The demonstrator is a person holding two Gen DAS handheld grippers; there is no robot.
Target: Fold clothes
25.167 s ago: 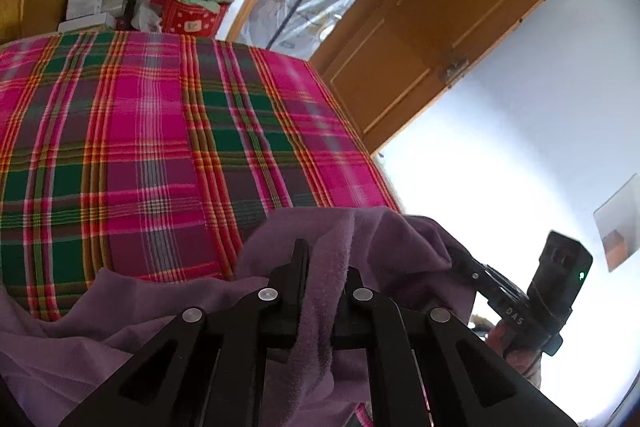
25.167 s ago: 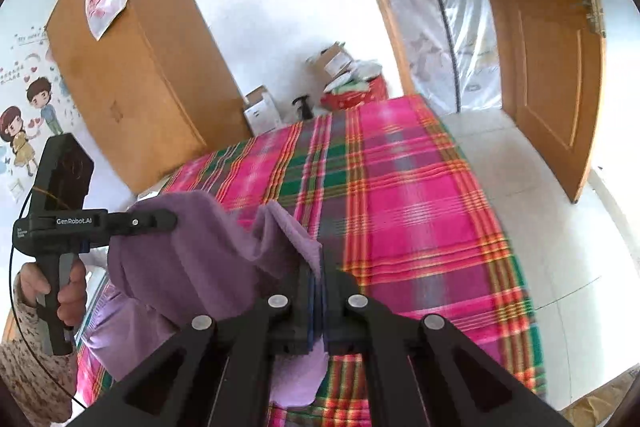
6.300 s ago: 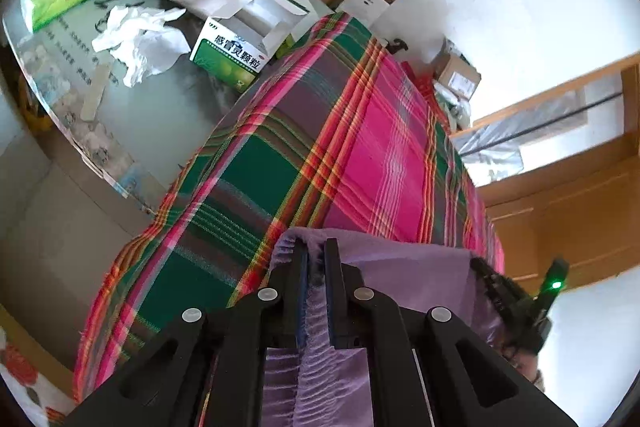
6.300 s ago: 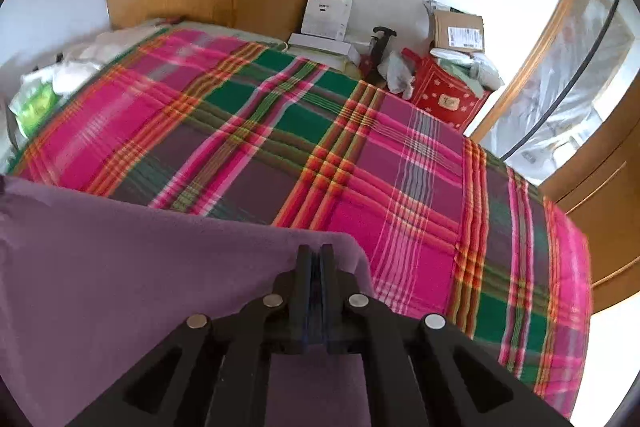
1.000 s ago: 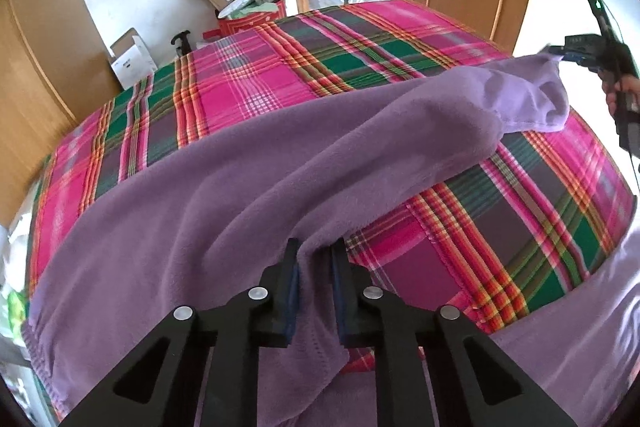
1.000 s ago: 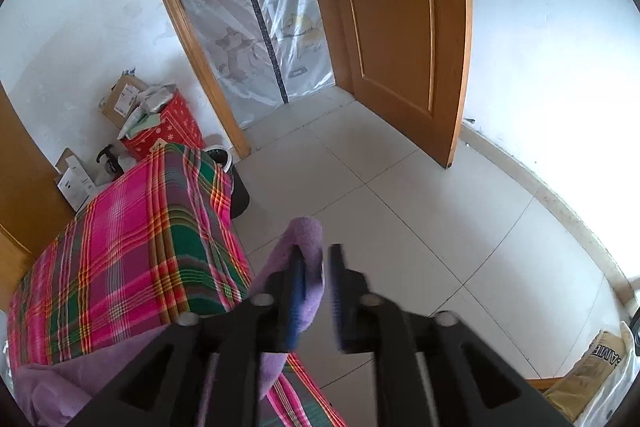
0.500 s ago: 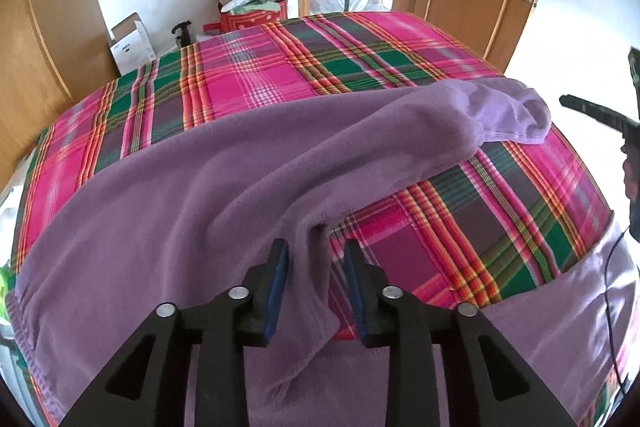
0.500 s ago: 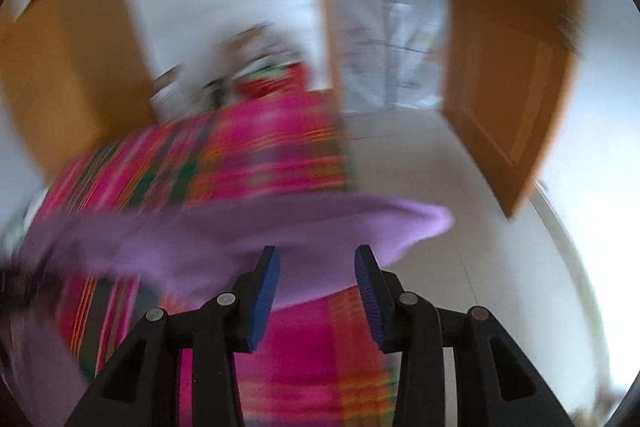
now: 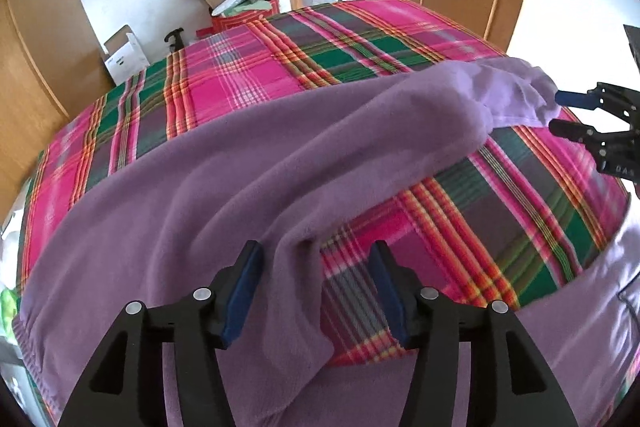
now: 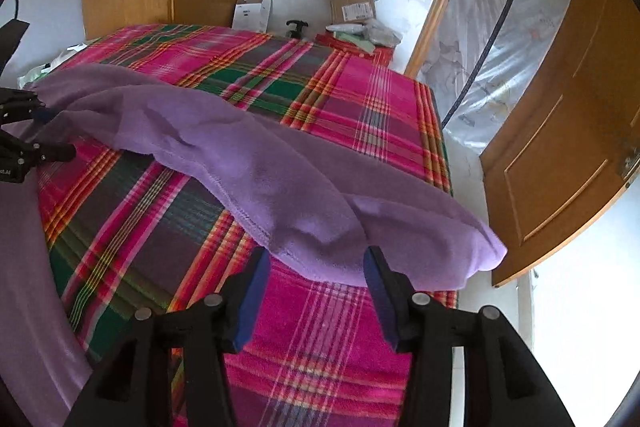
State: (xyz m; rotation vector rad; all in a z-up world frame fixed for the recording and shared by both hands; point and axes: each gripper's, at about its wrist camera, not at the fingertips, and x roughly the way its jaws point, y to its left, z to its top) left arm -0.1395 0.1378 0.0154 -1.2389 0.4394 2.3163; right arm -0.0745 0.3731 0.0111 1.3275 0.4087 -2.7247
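Laid out across the plaid bed (image 9: 280, 67): the purple garment (image 9: 240, 163), spread in a long diagonal band, 1 end near the foot-side edge, part hanging off the near side. No fold made so far, judging by the single loose layer; all folding apparently left. Left tool (image 9: 314, 283) just been opening, wide now, a ridge of cloth between the pads but not pinched. Right tool (image 10: 316, 287) likewise just been opening, empty, cloth edge just beyond. Box labels against the wall too small to read.
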